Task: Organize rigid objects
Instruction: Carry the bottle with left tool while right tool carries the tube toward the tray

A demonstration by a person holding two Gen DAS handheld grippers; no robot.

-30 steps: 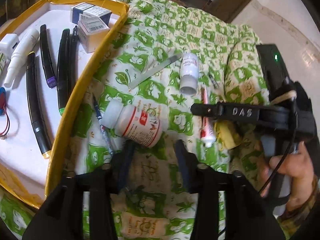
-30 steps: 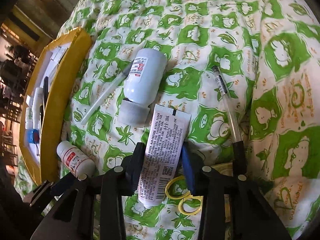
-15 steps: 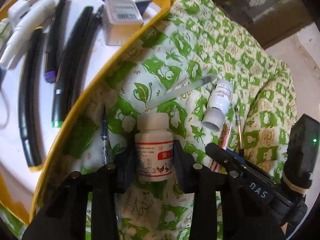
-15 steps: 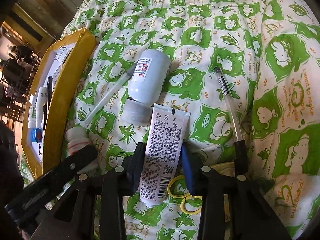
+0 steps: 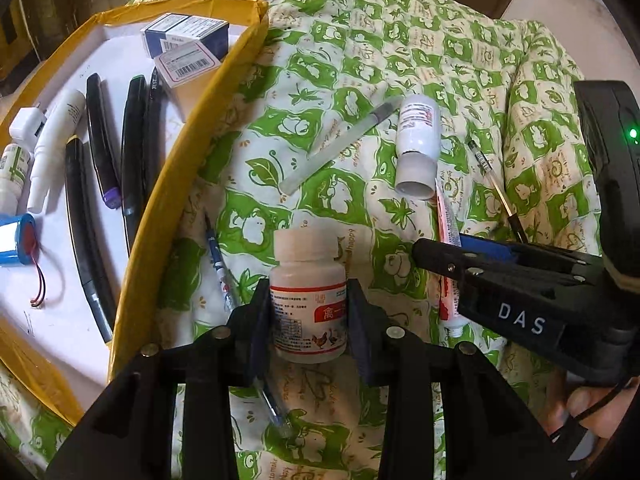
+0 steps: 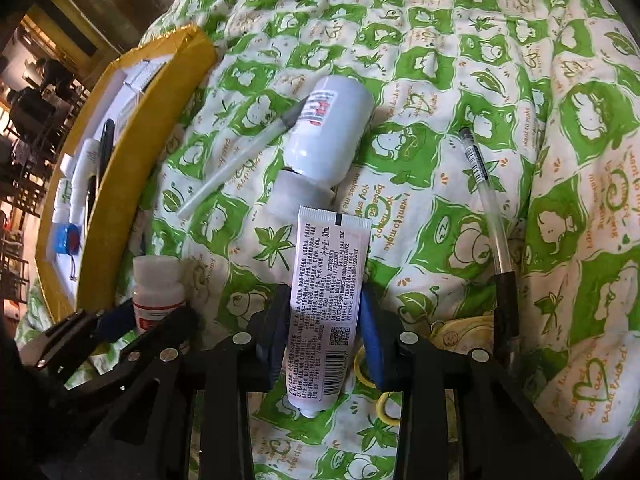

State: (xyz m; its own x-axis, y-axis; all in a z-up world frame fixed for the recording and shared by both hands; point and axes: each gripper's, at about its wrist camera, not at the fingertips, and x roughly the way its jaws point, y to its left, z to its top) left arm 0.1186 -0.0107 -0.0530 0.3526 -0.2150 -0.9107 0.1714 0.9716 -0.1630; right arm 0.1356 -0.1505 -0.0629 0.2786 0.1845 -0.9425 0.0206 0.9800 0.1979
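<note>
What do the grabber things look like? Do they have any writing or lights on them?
Both are black plastic, with round silver bolts along their arms. The left gripper has dark fingers. The right gripper has blue pads on its fingers. From the left camera, its side shows white letters "DAS", a small green light and a thin black cable near the person's hand.

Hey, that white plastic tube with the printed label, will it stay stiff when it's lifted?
Probably not fully: the white plastic tube has a flat crimped end, so it likely flexes. Its smooth skin may slip between the right gripper fingers. Being flattened, it seems unlikely to roll.
</note>
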